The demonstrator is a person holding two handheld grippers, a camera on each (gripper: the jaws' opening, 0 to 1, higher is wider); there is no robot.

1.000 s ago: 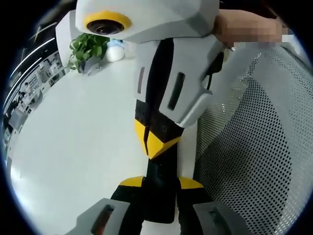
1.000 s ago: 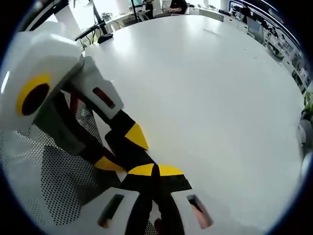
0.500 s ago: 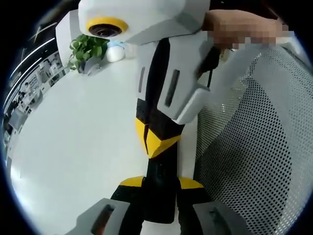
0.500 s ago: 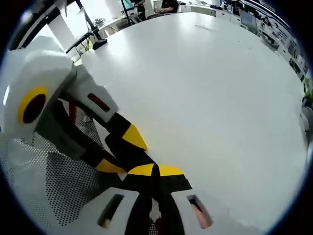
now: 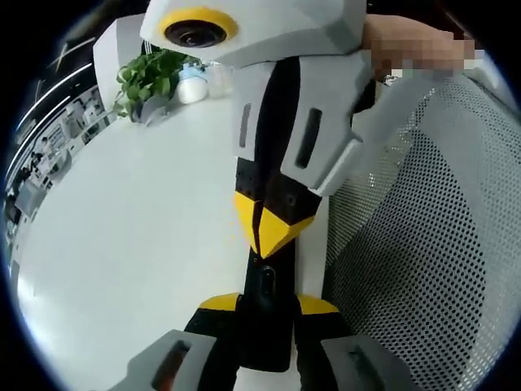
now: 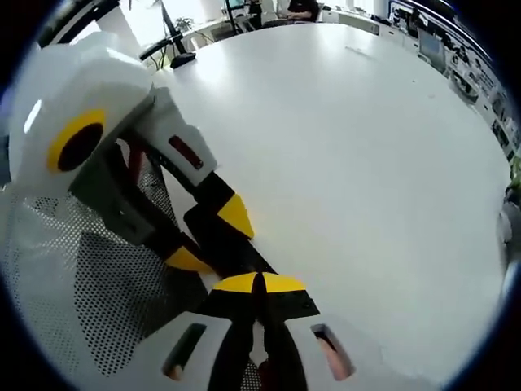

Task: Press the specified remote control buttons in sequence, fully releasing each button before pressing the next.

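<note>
Left gripper view, left tool [image 5: 264, 314] clamping slim black remote [image 5: 266, 326], right tool [image 5: 267, 236] pinched shut above.

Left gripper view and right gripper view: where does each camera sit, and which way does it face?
Left gripper view: rides the left gripper, facing along the held black remote toward a plant; right gripper's tips above; a blurred hand top right.
Right gripper view: rides the right gripper, facing across the white table; left gripper at left.
Shared: remote, table, mesh chair.
</note>
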